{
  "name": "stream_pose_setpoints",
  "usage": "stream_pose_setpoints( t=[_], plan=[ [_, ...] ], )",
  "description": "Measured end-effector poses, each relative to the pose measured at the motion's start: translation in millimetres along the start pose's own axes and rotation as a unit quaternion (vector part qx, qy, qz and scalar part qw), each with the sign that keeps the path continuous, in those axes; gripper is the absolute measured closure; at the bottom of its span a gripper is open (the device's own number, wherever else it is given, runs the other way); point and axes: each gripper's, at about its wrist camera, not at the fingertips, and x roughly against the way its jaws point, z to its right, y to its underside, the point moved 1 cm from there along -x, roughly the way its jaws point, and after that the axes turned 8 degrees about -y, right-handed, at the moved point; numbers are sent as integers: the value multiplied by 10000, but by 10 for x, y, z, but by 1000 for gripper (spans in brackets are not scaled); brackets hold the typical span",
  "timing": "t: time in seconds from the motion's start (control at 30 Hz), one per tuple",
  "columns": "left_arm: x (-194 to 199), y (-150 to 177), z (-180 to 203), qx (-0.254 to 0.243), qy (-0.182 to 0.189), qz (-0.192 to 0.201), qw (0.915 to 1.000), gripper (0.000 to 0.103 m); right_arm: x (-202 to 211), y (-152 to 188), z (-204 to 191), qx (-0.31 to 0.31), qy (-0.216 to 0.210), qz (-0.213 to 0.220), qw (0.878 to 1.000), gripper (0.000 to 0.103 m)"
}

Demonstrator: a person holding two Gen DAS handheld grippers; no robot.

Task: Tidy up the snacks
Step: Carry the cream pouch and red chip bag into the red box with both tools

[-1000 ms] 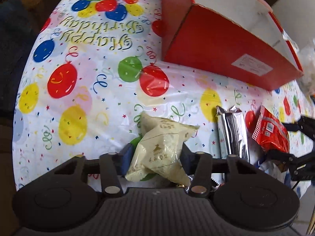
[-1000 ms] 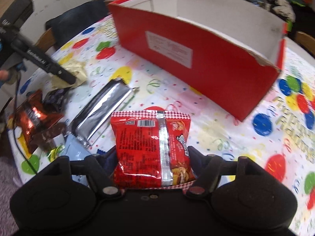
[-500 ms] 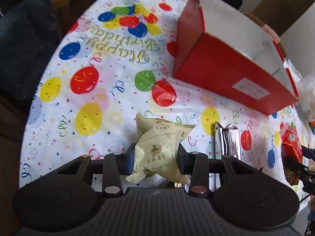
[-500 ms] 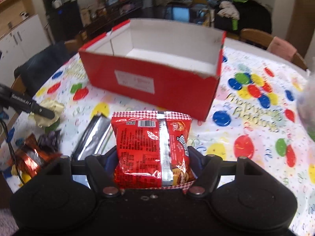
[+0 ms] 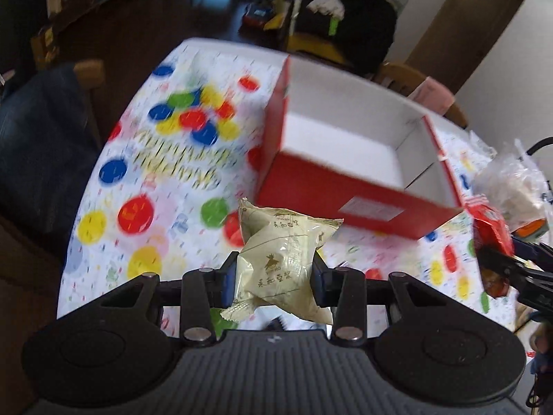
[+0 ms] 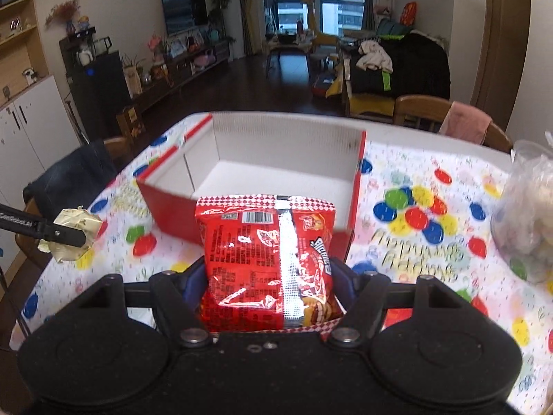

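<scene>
You are carrying both snacks above the counter (image 6: 397, 252), left gripper (image 5: 274, 275) fingers clenched on the cream packet (image 5: 285, 259), right gripper (image 6: 269, 276) grasping the red bag (image 6: 268, 263), so next reach over the empty red box (image 6: 276, 176) at twelve o'clock and release.

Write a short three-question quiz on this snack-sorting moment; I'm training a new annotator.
1. True or false: the red cardboard box already holds snacks.
2. Which tool grips the red snack bag: A left, B right?
3. Fill in: the left tool holds a pale ____ packet.

Key: 1 false, its white floor is bare. 2 B, the right tool. 3 yellow.
</scene>
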Motion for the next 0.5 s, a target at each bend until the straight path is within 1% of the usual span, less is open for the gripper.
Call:
stream_pose_setpoints(
  t=[0.13,0.23,0.5],
  plan=[
    [101,-191,182,-142,93,197,9997,63,-36,-187,60,6,48,91,9999,32],
    [88,-341,313,-269,71,300,9992,63,-114,-335,105,-15,78,138,9999,32],
    [-224,-810,671,-420,-12,236,9988,63,-491,-655,274,-102,182,13,9998,32]
  ],
)
